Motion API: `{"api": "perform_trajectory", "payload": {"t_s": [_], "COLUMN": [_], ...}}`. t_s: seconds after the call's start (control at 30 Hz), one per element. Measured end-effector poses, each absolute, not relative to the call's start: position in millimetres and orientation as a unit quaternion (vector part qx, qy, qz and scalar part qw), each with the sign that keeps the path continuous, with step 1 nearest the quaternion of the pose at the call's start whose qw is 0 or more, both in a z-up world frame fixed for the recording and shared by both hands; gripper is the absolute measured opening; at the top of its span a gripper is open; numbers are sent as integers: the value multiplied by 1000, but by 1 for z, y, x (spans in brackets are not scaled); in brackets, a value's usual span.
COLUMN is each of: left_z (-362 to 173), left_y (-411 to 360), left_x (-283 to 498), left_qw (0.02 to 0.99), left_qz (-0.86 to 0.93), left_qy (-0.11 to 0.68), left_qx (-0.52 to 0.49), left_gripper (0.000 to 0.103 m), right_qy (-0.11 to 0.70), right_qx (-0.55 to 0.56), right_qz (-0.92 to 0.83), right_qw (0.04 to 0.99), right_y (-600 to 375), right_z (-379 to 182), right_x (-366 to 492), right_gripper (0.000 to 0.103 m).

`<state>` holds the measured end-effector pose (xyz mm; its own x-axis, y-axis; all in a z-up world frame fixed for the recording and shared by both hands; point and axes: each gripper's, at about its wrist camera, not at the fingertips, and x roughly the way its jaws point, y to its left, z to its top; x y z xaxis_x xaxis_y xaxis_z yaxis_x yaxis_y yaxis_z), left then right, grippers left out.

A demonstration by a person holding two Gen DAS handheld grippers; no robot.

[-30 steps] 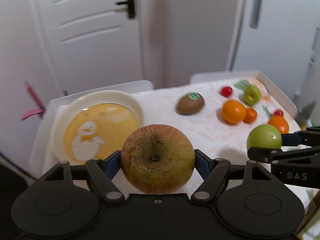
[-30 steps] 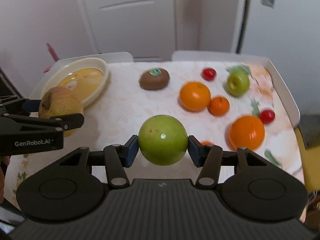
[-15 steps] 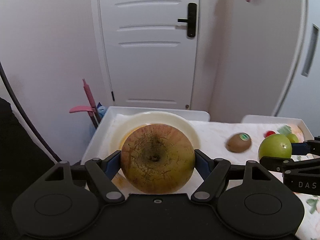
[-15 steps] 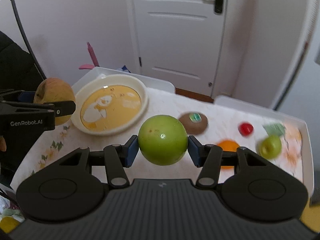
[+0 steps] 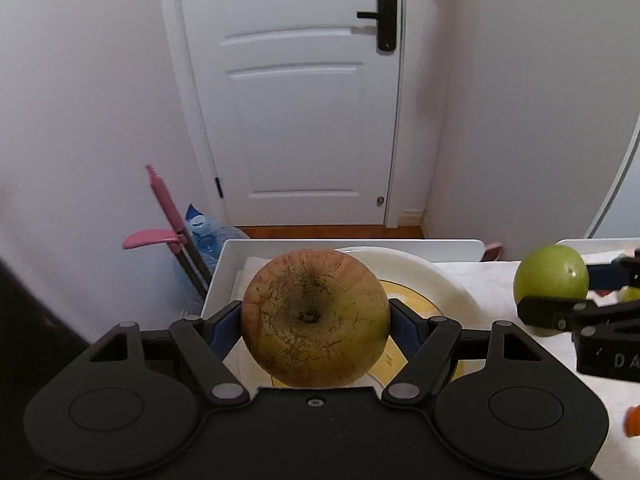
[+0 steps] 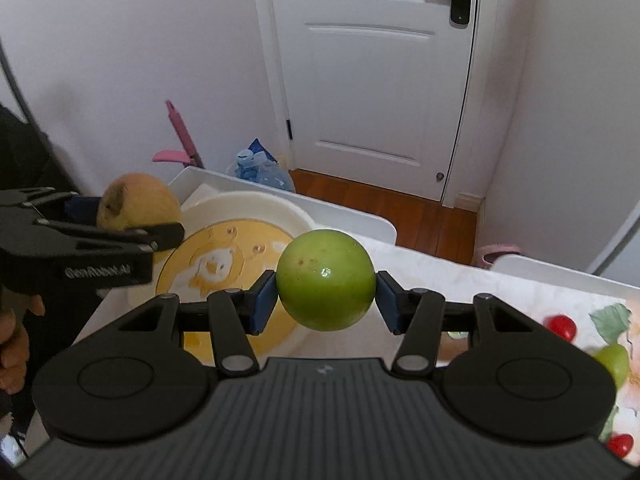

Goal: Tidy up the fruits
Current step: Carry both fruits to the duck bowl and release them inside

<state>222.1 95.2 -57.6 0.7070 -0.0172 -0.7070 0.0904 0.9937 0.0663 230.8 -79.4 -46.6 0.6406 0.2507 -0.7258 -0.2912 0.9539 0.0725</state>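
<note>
My left gripper [image 5: 316, 320] is shut on a brownish-yellow russet apple [image 5: 316, 316] and holds it above the near side of the cream plate [image 5: 444, 280] with a yellow cartoon centre. My right gripper [image 6: 326, 300] is shut on a green apple [image 6: 326, 280] and holds it above the plate's [image 6: 280, 208] right rim. The green apple also shows at the right of the left wrist view [image 5: 551, 280]. The russet apple shows at the left of the right wrist view [image 6: 138, 204], over the plate's left edge.
The plate sits at the left end of a white rimmed table with a floral cloth [image 6: 460, 276]. Red cherry tomatoes [image 6: 561, 327] and a small green fruit [image 6: 612, 360] lie at the right. A white door [image 5: 304, 100], a water bottle [image 5: 200, 232] and a pink tool stand behind.
Both grippers have moved left and forward over the plate, each still holding its apple. The other fruits have slid out of view to the right.
</note>
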Motion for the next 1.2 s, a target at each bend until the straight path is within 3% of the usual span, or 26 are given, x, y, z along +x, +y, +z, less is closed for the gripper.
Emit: {"api": "perform_trajectory", "payload": {"t_s": [0.63, 0.7, 0.73, 1.2], "left_z": [-109, -107, -105, -76], "left_y": [80, 84, 87, 120], "left_x": [270, 274, 274, 226], "left_qw": [902, 902, 904, 913], "left_qz": [-73, -78, -79, -52], "left_qy": [410, 409, 406, 399], "left_qx": [114, 111, 107, 63], "left_gripper": [80, 99, 103, 103], "right_qy": [427, 428, 429, 420], "right_qx": [-14, -12, -11, -35], "right_qz": [109, 107, 107, 152], "right_qw": [898, 897, 897, 894], "right_y": [-77, -78, -79, -71], "right_z": [-65, -64, -64, -64], "right_x": [267, 268, 268, 271], "right_gripper": [68, 68, 68, 68]}}
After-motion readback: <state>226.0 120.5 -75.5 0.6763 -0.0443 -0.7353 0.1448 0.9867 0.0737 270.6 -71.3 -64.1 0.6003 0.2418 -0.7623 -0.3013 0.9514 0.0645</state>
